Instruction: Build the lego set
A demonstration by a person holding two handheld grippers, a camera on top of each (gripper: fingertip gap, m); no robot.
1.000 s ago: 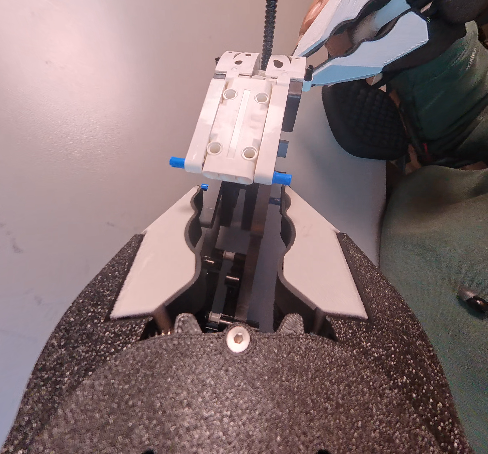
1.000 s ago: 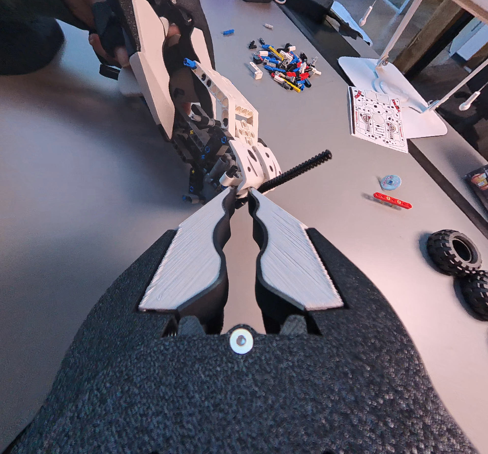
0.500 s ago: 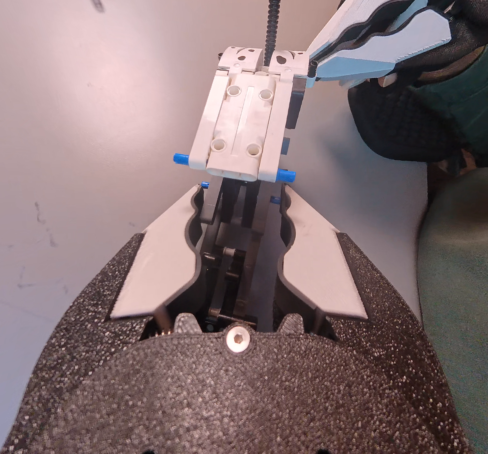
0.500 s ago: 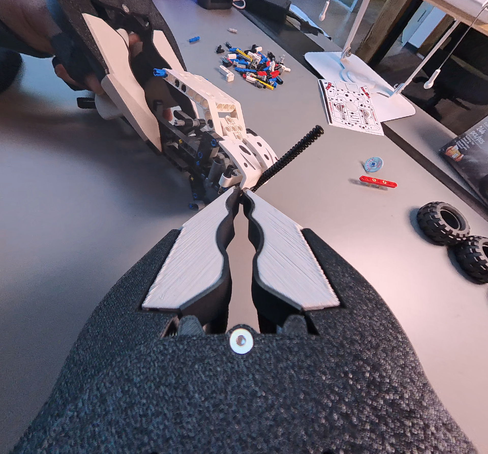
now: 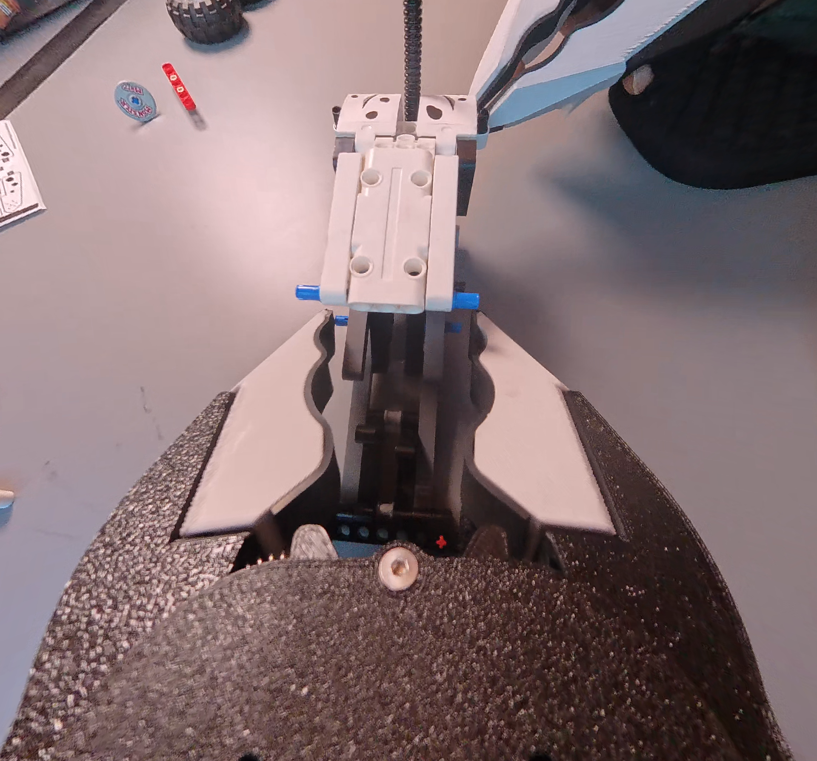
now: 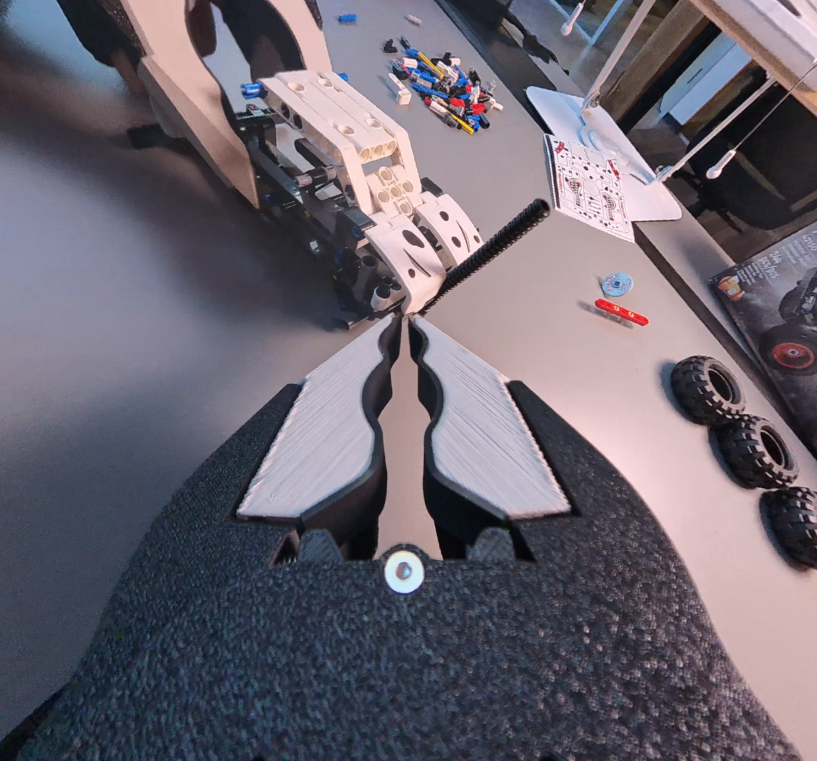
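- Since a second ago both views have swung, so the tyres, red beam and round disc now show beyond the model in the left wrist view, where only bare bench showed before.
- The lego model, a white panelled body on a black frame, sits between the fingers of the left tool, which is pinching the black frame at its near end; the model's far end lies low near the grey bench.
- A black ribbed hose sticks out from between the two spotted white curved panels at the model's front.
- The right tool has its fingers pressed almost together, tips at the lower front corner of the model just beside the hose base; whether they grip a small part there I cannot tell.
- Blue pins stick out on both sides of the white body.
- Nearby on the bench: a red beam and a round blue disc, close together, well apart from the model.
- Black tyres lie in a row at the right edge.
- A sticker sheet lies beyond the hose tip, and a heap of loose small pieces lies farther back.
- A printed booklet lies at the far right.
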